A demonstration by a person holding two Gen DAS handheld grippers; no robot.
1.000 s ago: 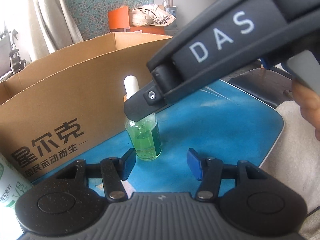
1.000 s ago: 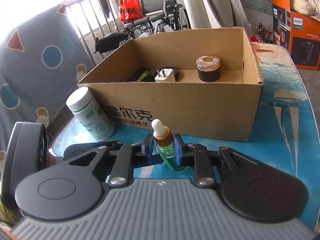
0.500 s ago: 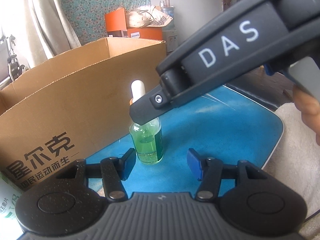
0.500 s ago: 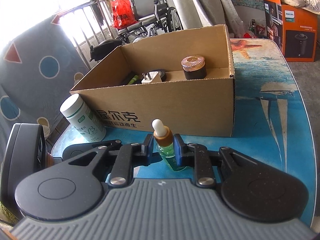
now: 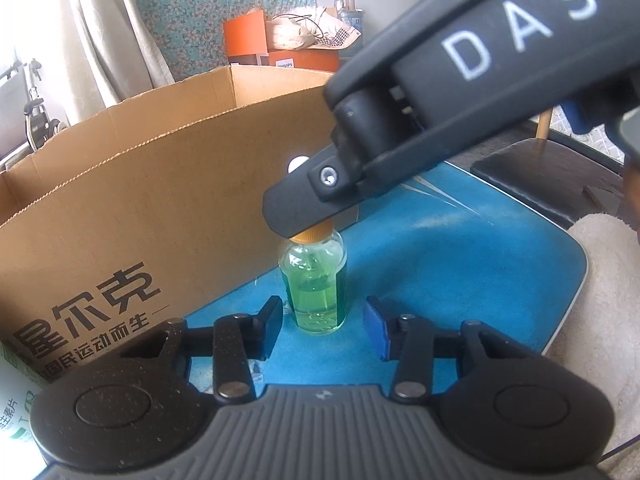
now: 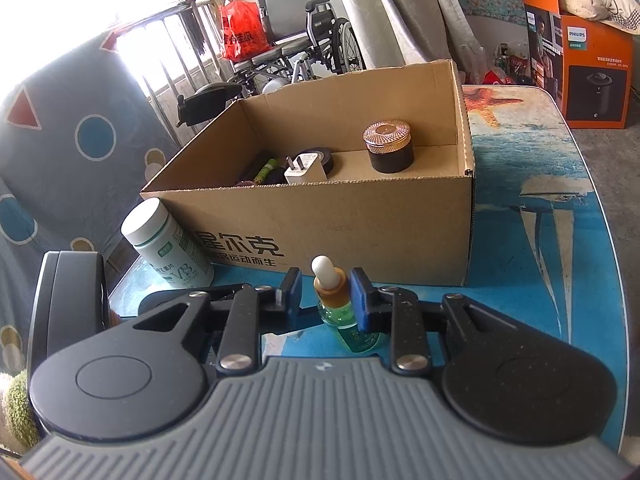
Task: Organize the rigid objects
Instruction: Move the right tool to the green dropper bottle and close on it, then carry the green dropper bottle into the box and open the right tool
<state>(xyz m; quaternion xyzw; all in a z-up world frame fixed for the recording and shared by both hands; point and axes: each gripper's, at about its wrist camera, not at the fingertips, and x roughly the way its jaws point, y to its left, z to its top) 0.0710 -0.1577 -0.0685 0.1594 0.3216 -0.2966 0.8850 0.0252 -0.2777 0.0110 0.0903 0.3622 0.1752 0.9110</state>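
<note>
A small glass dropper bottle [image 5: 316, 288] of green liquid, with an amber collar and white bulb, stands on the blue table beside the cardboard box [image 5: 132, 216]. My right gripper [image 6: 326, 294] is open around the bottle's neck [image 6: 332, 294]; its right pad touches the collar and the left pad stands off. In the left wrist view its finger [image 5: 312, 200] covers the cap. My left gripper [image 5: 322, 328] is open and empty, just in front of the bottle's base. The box [image 6: 360, 224] holds a dark jar with a gold lid [image 6: 390, 146], a white charger plug [image 6: 306, 168] and other small items.
A white and green VB vitamin bottle [image 6: 168, 246] stands at the box's front left corner. The blue ocean-print table [image 6: 540, 208] runs to the right. An orange Philips box [image 6: 580, 64] and a wheelchair [image 6: 304, 36] stand behind. A towel [image 5: 600, 280] lies past the table's right edge.
My right gripper has opened from its grip on the dropper bottle, which now stands on the table. The left gripper has shifted left, so the bottle sits more centrally before it.
</note>
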